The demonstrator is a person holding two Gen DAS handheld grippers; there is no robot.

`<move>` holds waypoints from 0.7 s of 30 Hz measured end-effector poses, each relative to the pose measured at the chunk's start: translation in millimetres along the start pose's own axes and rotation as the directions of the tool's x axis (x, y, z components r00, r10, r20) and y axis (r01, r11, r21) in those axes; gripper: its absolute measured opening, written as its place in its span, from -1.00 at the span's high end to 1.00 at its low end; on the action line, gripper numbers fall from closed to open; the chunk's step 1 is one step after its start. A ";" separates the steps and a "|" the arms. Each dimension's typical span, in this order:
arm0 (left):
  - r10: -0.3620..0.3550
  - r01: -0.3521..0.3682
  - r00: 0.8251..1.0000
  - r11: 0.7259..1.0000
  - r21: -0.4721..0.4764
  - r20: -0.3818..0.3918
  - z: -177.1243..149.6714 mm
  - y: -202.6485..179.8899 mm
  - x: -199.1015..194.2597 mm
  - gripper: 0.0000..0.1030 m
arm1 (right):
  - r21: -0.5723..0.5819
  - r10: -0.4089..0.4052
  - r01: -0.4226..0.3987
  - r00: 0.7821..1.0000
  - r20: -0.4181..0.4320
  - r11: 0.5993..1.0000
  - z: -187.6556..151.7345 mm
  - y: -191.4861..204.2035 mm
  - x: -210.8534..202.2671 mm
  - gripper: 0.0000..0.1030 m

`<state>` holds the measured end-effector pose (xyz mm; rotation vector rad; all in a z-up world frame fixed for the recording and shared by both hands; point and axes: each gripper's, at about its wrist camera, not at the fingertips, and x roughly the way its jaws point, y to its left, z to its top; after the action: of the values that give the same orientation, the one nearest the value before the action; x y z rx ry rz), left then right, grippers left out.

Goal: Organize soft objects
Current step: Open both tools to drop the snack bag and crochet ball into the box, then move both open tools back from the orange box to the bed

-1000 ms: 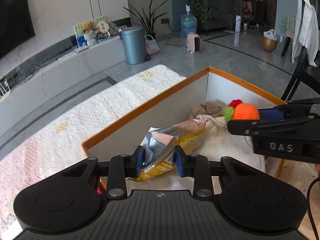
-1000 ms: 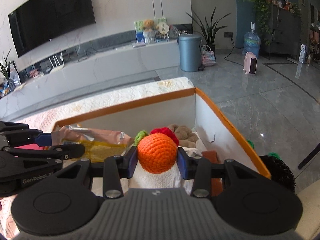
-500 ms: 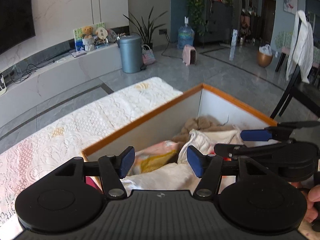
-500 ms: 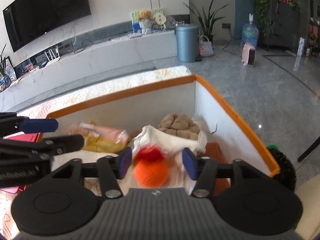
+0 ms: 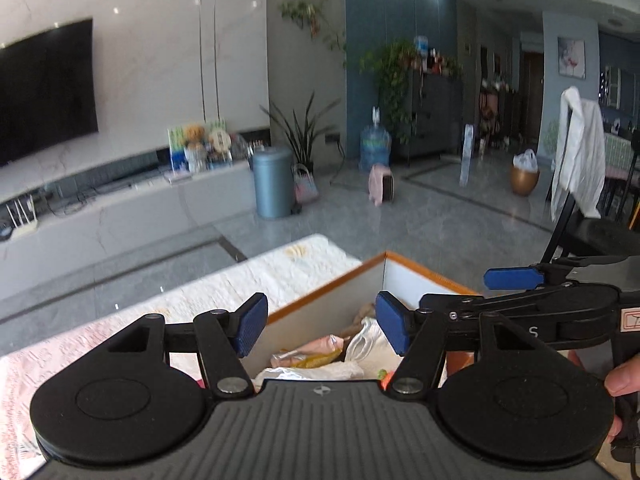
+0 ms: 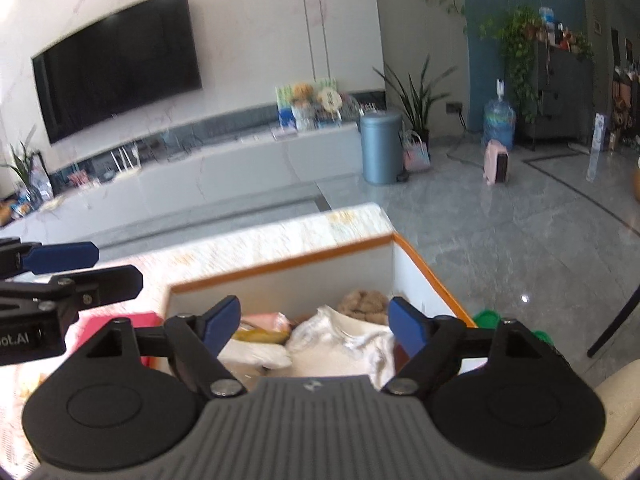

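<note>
An orange-rimmed white box (image 5: 320,304) (image 6: 280,264) sits on the lace-covered table. Inside lie a pink and yellow snack bag (image 5: 308,354) (image 6: 264,326), white cloth (image 6: 344,340) (image 5: 364,340) and a brown plush (image 6: 362,300). A sliver of the orange knitted ball (image 5: 385,377) shows at the left wrist view's lower edge. My left gripper (image 5: 322,328) is open and empty above the box; it also shows in the right wrist view (image 6: 68,268). My right gripper (image 6: 314,322) is open and empty above the box; it also shows in the left wrist view (image 5: 500,292).
A pink object (image 6: 120,322) lies left of the box. Green items (image 6: 486,316) sit by the box's right side. The table's far edge (image 5: 304,240) drops to a grey tiled floor. A blue bin (image 6: 380,148) and a chair with a white garment (image 5: 576,160) stand beyond.
Both grippers let go: the snack bag and the orange ball dropped into the box. Both grippers opened wide and rose and tilted up, so more of the room shows.
</note>
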<state>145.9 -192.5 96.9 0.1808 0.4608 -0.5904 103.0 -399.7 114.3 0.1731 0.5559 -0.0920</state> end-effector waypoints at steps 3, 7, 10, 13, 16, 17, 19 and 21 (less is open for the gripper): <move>0.036 -0.036 0.998 0.999 0.014 0.061 -3.7 -1.1 -28.4 -0.42 | 0.008 0.031 -0.032 0.998 0.055 0.999 -5.1 15.9 -21.0 -0.70; 0.096 -0.098 0.987 0.995 0.006 0.127 -16.7 1.2 -62.8 -0.42 | 0.021 0.068 -0.071 0.990 0.125 0.997 -21.8 40.8 -42.2 -0.78; 0.141 -0.140 0.978 0.990 -0.018 0.152 -30.2 6.6 -81.8 -0.44 | 0.034 0.106 -0.113 0.982 0.154 0.993 -38.7 60.5 -51.8 -0.80; 0.191 -0.186 0.969 0.981 -0.049 0.154 -45.0 16.1 -95.2 -0.44 | 0.042 0.137 -0.145 0.978 0.158 0.988 -57.0 80.3 -54.5 -0.82; 0.251 -0.239 0.958 0.966 -0.096 0.140 -61.6 27.4 -107.1 -0.45 | 0.040 0.163 -0.171 0.975 0.148 0.984 -73.7 101.5 -53.5 -0.84; 0.265 -0.250 0.956 0.961 -0.122 0.129 -67.2 32.7 -110.6 -0.45 | 0.037 0.170 -0.177 0.975 0.144 0.984 -80.3 108.9 -53.6 -0.84; 0.283 -0.264 0.955 0.948 -0.178 0.092 -78.5 43.2 -116.6 -0.45 | 0.030 0.183 -0.189 0.974 0.136 0.982 -90.3 122.1 -51.3 -0.85; 0.316 -0.295 0.947 0.927 -0.232 0.058 -90.8 56.7 -125.7 -0.45 | 0.017 0.198 -0.202 0.972 0.124 0.979 -100.9 136.2 -49.1 -0.85</move>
<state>53.1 -57.3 77.3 0.0100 0.3928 -0.2368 27.5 -245.0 74.9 0.2499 0.4126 0.0850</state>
